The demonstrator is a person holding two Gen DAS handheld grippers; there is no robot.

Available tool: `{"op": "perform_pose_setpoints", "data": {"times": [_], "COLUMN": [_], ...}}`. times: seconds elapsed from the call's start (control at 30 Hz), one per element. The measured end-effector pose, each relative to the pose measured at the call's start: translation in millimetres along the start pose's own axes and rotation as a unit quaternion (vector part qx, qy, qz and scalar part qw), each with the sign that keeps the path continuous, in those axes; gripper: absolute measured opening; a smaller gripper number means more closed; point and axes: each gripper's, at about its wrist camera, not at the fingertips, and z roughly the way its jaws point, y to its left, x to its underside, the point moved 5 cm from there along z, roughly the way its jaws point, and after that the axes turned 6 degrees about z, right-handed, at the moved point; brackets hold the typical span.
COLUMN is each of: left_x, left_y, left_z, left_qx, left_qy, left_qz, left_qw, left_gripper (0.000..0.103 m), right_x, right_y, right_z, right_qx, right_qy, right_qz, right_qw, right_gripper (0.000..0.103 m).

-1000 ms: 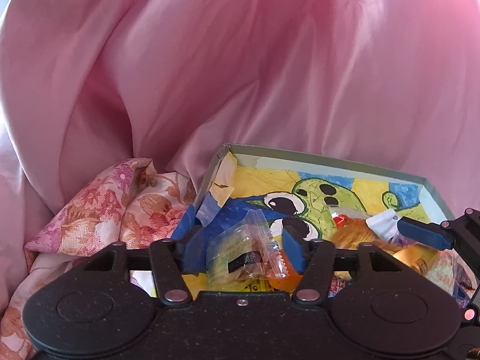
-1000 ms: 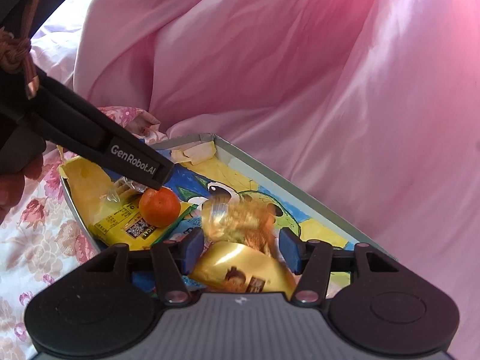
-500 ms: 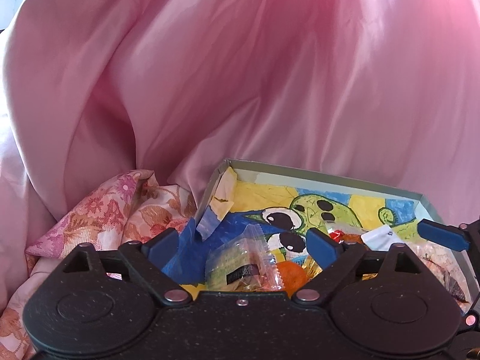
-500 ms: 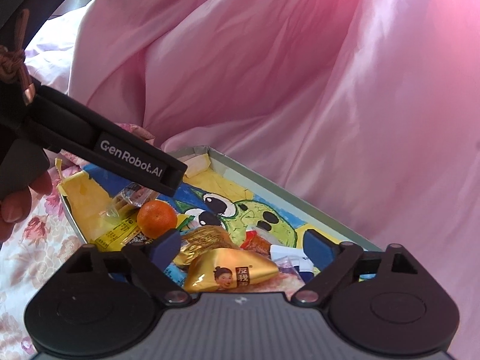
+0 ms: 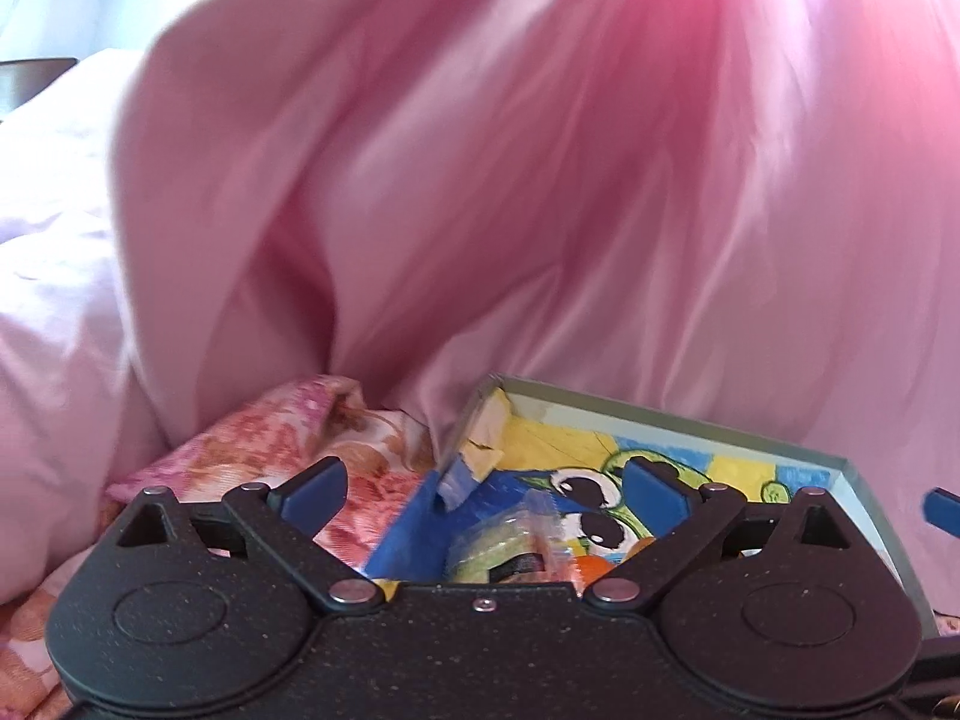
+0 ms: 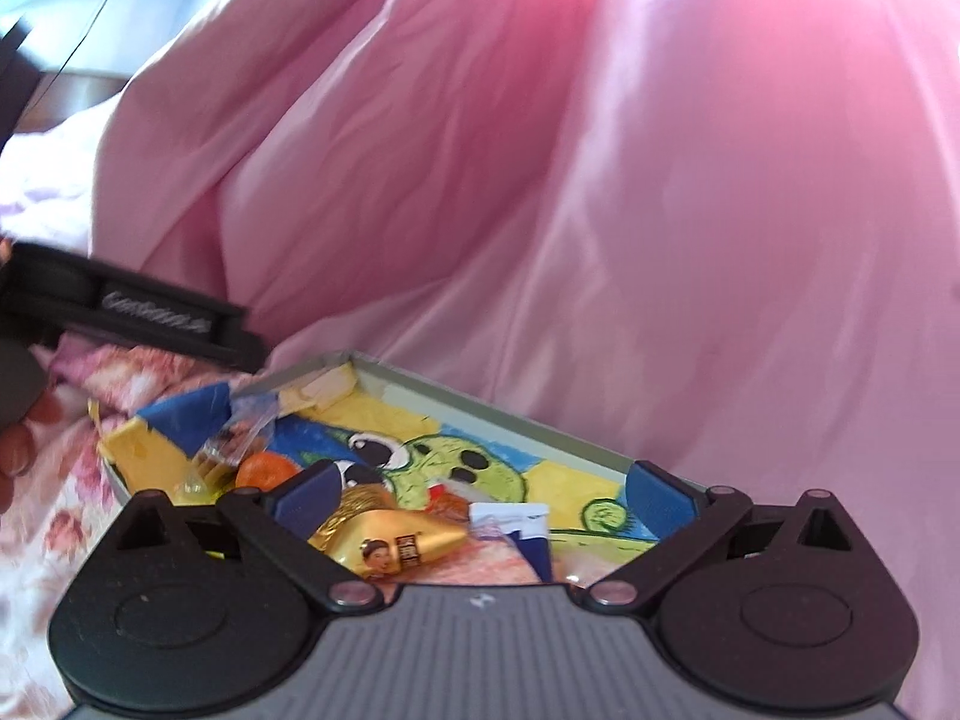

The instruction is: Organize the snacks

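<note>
A shallow grey box (image 5: pixel 660 414) with a cartoon drawing on its floor lies on the bed and holds several snacks. It also shows in the right wrist view (image 6: pixel 480 402). My left gripper (image 5: pixel 483 489) is open and empty above a clear packet (image 5: pixel 510 546) and an orange fruit (image 5: pixel 594 570). My right gripper (image 6: pixel 480 489) is open and empty above a gold wrapped snack (image 6: pixel 396 543). The orange fruit (image 6: pixel 264 468) and the clear packet (image 6: pixel 240 432) lie at the box's left end. The left gripper's body (image 6: pixel 150 312) shows at the left.
A pink quilt (image 5: pixel 540 180) rises in big folds behind the box. A floral sheet (image 5: pixel 282 438) lies to the left of the box. A white and blue wrapper (image 6: pixel 516 522) lies in the box near the gold snack.
Both grippers opened, let go of the snacks they held over the box, and drew back and up. The clear packet and the gold snack now lie in the box.
</note>
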Motion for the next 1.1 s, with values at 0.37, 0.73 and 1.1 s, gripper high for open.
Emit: {"op": "perform_pose_setpoints", "data": {"times": [0.37,0.73,1.1], "left_x": [9,15,27], "left_y": [8,9,10], "left_z": [-66,-120,-162], "left_qx": [-0.031,-0.043,-0.049], "left_qy": [-0.031,-0.048,-0.057], "left_qz": [-0.011,0.004,0.011], "left_qw": [0.9990,0.9979,0.9971], "left_gripper": [0.101,0.102,0.102], "right_x": [-11,-17,-15], "right_y": [-17,-14,-14], "right_z": [-55,-97,-134], "right_qx": [0.018,0.020,0.027], "right_qy": [-0.031,-0.043,-0.052], "right_qz": [0.074,0.094,0.111], "right_qw": [0.997,0.994,0.992], "right_gripper": [0.103,0.103,0.103]}}
